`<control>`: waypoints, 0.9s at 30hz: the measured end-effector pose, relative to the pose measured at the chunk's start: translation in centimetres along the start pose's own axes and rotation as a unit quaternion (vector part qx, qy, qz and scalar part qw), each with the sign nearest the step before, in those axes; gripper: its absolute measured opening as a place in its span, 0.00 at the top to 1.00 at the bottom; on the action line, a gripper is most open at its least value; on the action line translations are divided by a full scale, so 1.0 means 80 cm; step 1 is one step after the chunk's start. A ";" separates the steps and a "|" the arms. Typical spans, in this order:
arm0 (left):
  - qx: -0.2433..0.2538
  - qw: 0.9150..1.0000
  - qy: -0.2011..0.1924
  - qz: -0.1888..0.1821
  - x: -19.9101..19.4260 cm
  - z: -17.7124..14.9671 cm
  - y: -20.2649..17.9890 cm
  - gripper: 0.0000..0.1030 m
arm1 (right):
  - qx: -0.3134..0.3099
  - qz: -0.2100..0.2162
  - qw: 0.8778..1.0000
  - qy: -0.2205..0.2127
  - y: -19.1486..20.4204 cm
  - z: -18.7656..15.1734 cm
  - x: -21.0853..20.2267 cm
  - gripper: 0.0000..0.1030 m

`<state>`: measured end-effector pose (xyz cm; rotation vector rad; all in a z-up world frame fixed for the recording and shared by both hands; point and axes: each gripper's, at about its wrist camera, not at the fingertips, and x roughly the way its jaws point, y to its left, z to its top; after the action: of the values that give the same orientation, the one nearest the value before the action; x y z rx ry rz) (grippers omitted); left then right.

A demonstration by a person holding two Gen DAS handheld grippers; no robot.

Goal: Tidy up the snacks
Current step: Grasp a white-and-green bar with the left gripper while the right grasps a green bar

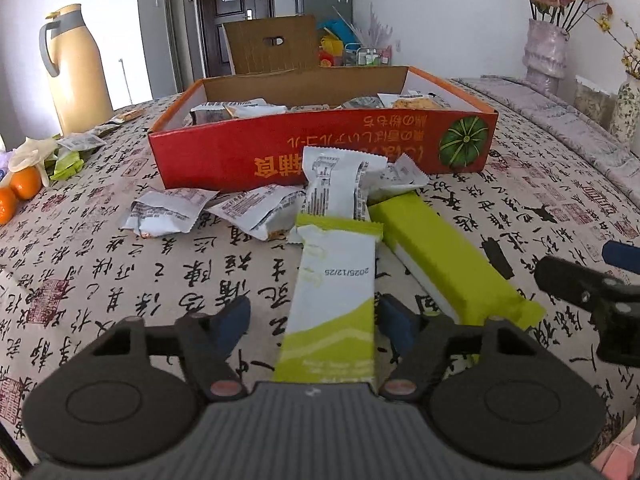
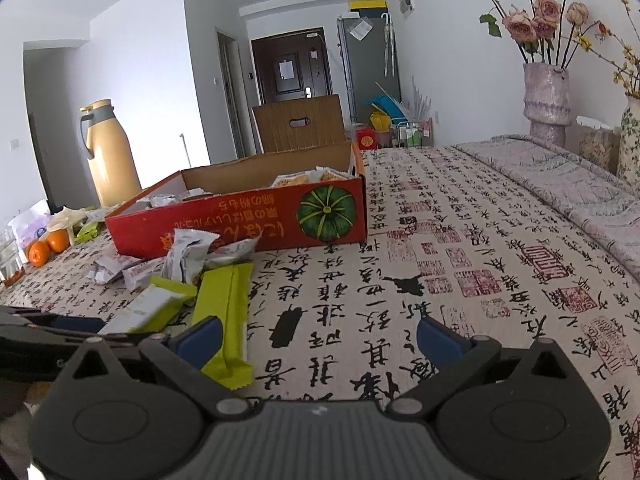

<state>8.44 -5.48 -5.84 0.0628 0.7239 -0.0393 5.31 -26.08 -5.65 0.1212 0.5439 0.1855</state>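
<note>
Left claw (image 1: pixel 314 316): parted, straddling the white-and-green snack bar (image 1: pixel 332 296) at lower centre of the left wrist view. The blue pad at right (image 1: pixel 396 322) sits just beside the wrapper edge; the left pad (image 1: pixel 232 320) stands clear of it. Not gripping yet, as far as I can read it.

White-and-green snack bar: lies lengthwise along my line of approach on the counter (image 1: pixel 120 264), its far end overlapping a white packet (image 1: pixel 336 184).

Plain green bar (image 1: pixel 444 256): just right of it, angled toward the lower right, near my right-hand pad.

Loose white packets (image 1: pixel 168 210): scattered left of centre, in front of the box.

Red box (image 1: pixel 320 152): upper centre, open-topped, already holding several packets; I judge it the destination.

Right claw (image 2: pixel 318 340): spread wide, empty, hovering over bare patterned cloth at lower centre of its own view; the green bar lies by its left pad.

Handling notes, my judgement:
- Centre the bar between the pads before closing, so the wrapper does not skate sideways.
- Close across the body, not the crimped end.
- Keep the right-hand pad off the plain green bar.
- Lift straight off before travelling, to avoid dragging the white packet.
- Clear the box's near wall, then lower inside.
</note>
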 end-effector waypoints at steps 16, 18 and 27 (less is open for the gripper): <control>-0.003 0.999 -0.012 -0.030 -0.017 -0.001 -0.001 0.65 | -0.001 0.019 1.000 0.008 0.004 -0.007 0.000 0.00; -0.007 0.999 -0.019 -0.032 -0.025 0.000 0.001 0.65 | -0.004 0.020 1.000 0.008 0.007 -0.006 -0.001 0.00; -0.025 0.997 -0.059 -0.039 -0.060 0.009 0.022 0.65 | -0.012 0.027 0.999 0.012 0.023 0.001 0.003 0.00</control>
<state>5.43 -3.69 -2.04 -0.0157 0.6083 -0.0978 5.26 -24.27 -5.42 0.1100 0.5624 0.2462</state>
